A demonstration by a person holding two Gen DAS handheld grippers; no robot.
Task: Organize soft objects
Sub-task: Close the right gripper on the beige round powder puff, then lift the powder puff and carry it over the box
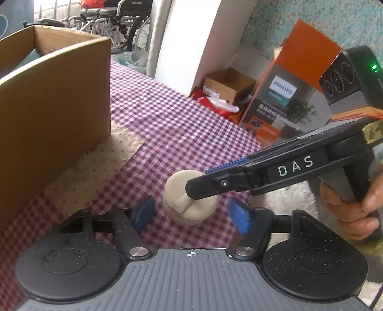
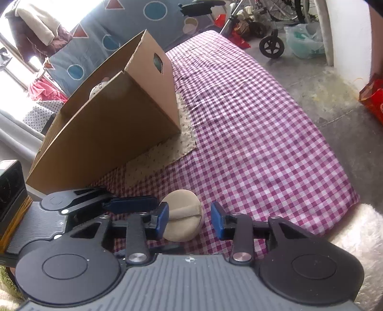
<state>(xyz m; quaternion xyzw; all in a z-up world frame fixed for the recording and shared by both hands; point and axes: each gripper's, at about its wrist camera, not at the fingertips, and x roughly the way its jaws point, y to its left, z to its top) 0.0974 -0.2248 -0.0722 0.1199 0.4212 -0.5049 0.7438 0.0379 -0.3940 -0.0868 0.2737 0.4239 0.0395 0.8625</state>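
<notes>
We see both grippers, left (image 1: pixel 190 211) and right (image 2: pixel 189 221), jaws wide, flanking cream puff (image 2: pixel 183 216) on checkered cloth (image 2: pixel 251 134); nothing gripped.

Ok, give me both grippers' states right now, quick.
Left gripper: open, straddling the cream puff, gripping nothing.
Right gripper: open around the same puff, not clamped.

home | gingham tablecloth (image 2: pixel 251 119) | wheelchair (image 1: pixel 115 21) | hanging clothes (image 2: pixel 38 26)
</notes>
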